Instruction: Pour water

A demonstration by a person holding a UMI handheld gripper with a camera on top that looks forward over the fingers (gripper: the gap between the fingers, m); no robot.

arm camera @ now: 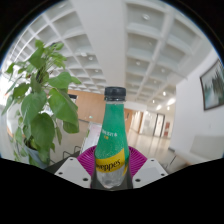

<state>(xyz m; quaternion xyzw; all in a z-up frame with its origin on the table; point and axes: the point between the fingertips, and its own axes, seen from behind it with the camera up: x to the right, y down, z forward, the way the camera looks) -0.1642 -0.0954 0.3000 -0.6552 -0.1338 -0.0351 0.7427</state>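
Observation:
A green plastic bottle (111,135) with a black cap, a green and yellow label and a clear lower part stands upright between my fingers. Both pink pads (88,160) press against its sides, so my gripper (111,170) is shut on it. The view tilts upward and the bottle rises against the ceiling. Its base is hidden below the fingers. No cup or other vessel shows.
A leafy green potted plant (42,100) stands close on the left of the bottle. Overhead runs a white coffered ceiling (130,45). A framed picture (212,85) hangs on the wall at the right, and a lit corridor lies beyond.

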